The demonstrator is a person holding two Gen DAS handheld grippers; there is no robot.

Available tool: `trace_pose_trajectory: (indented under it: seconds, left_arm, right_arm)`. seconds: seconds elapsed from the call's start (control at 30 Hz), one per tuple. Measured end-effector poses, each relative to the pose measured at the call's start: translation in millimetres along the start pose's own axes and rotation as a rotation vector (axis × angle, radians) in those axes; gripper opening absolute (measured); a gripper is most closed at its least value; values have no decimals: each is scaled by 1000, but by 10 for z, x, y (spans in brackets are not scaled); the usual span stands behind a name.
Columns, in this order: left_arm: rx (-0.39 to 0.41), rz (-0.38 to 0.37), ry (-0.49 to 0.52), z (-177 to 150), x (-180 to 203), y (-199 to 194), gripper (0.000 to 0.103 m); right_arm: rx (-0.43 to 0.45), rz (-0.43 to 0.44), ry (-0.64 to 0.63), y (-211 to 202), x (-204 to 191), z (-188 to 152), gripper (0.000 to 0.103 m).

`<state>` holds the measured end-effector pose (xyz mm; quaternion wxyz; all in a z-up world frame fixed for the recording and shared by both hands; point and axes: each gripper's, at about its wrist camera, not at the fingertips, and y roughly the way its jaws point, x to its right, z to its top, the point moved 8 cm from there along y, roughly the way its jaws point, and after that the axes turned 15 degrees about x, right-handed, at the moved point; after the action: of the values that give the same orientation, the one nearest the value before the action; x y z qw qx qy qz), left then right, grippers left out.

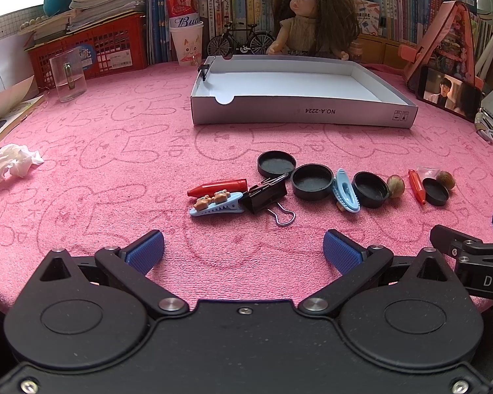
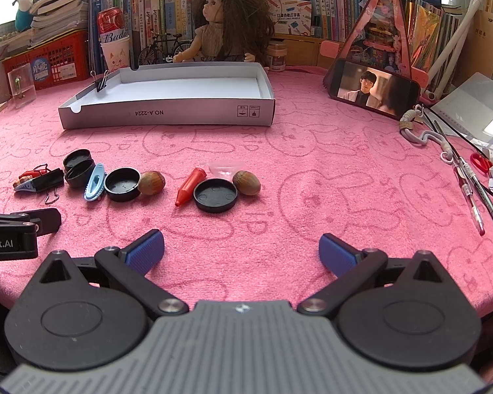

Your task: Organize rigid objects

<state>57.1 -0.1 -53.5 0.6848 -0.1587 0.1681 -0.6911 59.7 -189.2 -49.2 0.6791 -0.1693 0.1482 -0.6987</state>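
Observation:
Small objects lie in a row on the pink cloth: a red crayon-shaped piece (image 1: 217, 186), a blue hair clip with bears (image 1: 215, 205), a black binder clip (image 1: 266, 195), black round lids (image 1: 276, 163) (image 1: 312, 181) (image 1: 370, 189), a second blue clip (image 1: 346, 190), hazelnuts (image 1: 395, 186) (image 2: 246, 182), a second red piece (image 2: 191, 186) and another lid (image 2: 215, 194). A white cardboard box (image 1: 299, 115) stands open behind them. My left gripper (image 1: 243, 251) is open and empty, short of the row. My right gripper (image 2: 241, 251) is open and empty too.
A doll (image 2: 226, 23), books, a red basket (image 1: 92, 49), a beer can in a cup (image 1: 184, 26) and a glass (image 1: 68, 75) line the back. A phone (image 2: 376, 92), pens (image 2: 473, 193) and scissors (image 2: 481, 162) lie right. Crumpled tissue (image 1: 13, 164) lies left.

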Motion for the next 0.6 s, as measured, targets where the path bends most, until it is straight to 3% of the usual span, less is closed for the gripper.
trace_pose_trajectory:
  seconds: [0.4, 0.6]
  left_arm:
    - [-3, -2, -9, 4, -26, -14, 103]
    - [18, 7, -3, 74, -46, -47, 92]
  right_arm:
    - [28, -5, 2, -14, 12, -6, 103]
    - [96, -17, -9, -58, 13, 66, 97]
